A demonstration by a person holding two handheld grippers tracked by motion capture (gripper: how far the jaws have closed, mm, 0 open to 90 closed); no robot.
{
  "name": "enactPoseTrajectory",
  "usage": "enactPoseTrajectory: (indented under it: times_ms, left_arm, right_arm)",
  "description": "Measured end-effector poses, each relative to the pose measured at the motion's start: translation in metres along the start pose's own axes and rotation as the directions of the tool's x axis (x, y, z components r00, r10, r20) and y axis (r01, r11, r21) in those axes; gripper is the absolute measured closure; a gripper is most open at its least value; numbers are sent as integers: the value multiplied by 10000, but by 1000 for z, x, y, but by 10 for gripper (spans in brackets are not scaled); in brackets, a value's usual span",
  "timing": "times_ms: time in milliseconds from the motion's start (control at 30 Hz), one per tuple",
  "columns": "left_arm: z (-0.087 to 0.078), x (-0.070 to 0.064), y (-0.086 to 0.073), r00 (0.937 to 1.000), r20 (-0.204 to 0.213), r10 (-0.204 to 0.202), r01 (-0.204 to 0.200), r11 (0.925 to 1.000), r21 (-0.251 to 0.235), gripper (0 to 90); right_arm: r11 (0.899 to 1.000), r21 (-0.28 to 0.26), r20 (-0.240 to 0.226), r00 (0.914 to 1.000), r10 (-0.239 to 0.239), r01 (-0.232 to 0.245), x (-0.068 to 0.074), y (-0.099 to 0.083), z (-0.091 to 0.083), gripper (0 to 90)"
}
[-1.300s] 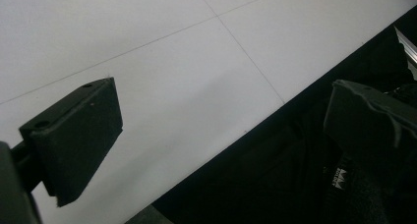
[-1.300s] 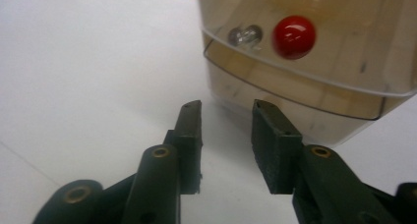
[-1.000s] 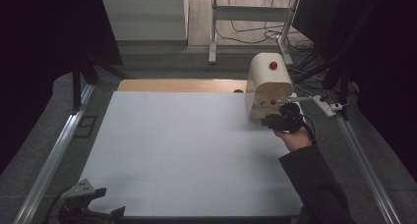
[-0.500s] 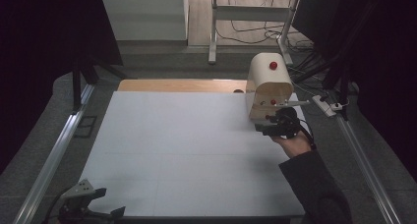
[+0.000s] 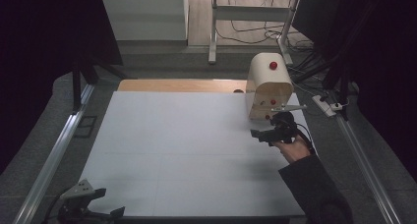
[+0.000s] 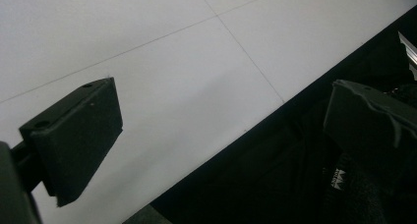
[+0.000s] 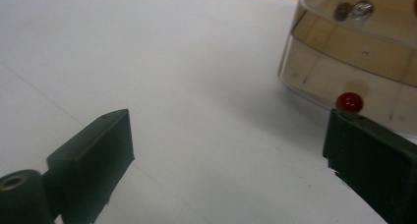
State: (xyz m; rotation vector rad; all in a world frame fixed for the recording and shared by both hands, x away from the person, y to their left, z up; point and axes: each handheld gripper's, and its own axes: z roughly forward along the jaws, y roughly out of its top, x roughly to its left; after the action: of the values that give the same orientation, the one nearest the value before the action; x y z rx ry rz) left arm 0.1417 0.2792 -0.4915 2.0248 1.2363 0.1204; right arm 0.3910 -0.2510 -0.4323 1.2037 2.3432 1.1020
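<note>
A beige arched box (image 5: pixel 268 86) with a red knob on top stands at the back right of the white table (image 5: pixel 187 150). A hand holds my right gripper (image 5: pixel 260 134) just in front of the box, jaws pointing left. In the right gripper view it (image 7: pixel 231 155) is open with nothing between the jaws, and the box's lower drawer front (image 7: pixel 354 62) with a small red knob (image 7: pixel 349 101) sits just above its right jaw. My left gripper (image 5: pixel 109 202) lies at the table's near left corner. It (image 6: pixel 221 130) is open and empty, over the table's edge.
A wooden strip (image 5: pixel 182 85) runs along the table's back edge. Metal rails flank the table on the left (image 5: pixel 54 155) and right (image 5: pixel 364 155). A power strip (image 5: pixel 327 106) and cables lie right of the box. A metal knob (image 7: pixel 354 10) shows on the upper drawer.
The right gripper has drawn back from the box front, moving a little left and toward the person. The left gripper has not moved.
</note>
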Motion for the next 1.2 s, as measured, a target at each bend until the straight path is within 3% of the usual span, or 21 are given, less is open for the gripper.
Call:
enactPoseTrajectory:
  times_ms: [300, 567, 1200]
  left_arm:
    - [0, 0, 0, 10000, 1, -17, 17, 10000, -9, 13]
    - [0, 0, 0, 10000, 5, -24, 24, 10000, -8, 13]
    - [0, 0, 0, 10000, 75, -8, 8, 10000, -32, 12]
  right_arm:
    - [9997, 153, -468, 9987, -194, 201, 12, -8, 0, 11]
    - [9979, 369, -615, 9968, -509, 533, 24, -19, 0, 11]
    - [9951, 573, -950, 9926, -752, 809, 43, -38, -7, 12]
